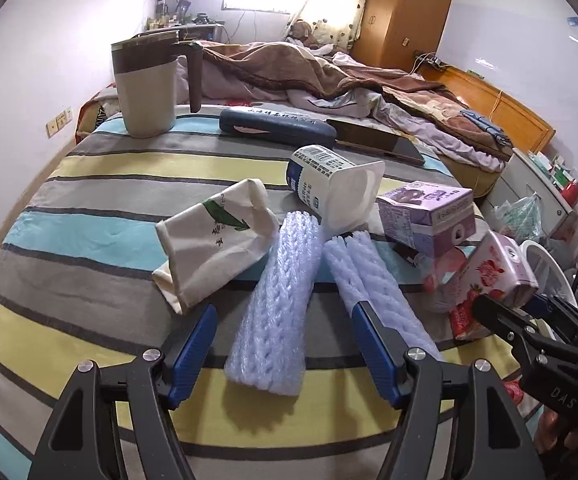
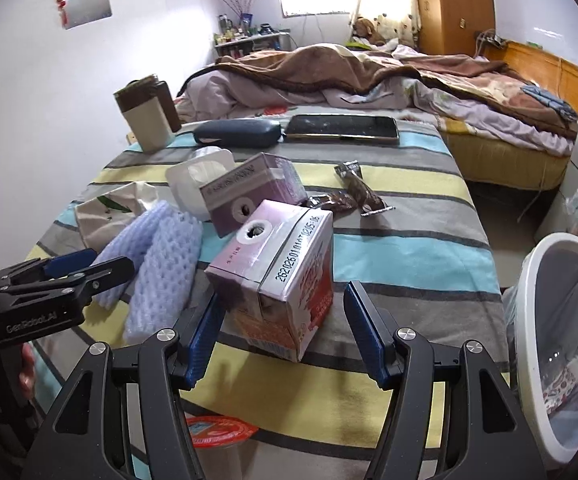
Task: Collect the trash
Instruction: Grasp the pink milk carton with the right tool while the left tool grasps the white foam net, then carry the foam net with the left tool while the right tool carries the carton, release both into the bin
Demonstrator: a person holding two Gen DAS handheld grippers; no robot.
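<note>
striped cloth [image 1: 89, 216] in grey, yellow, blue, pale lilac foam sleeve [image 1: 273, 312], pink strawberry carton [image 2: 277, 280], navy case [image 1: 277, 126]

Two wrist views, angled down, sharing striped cloth [image 1: 89, 208]

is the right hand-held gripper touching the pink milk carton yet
Apart. The right wrist view shows the right hand-held gripper straddling the pink milk carton, striped cloth visible between the carton and its right finger.
</note>
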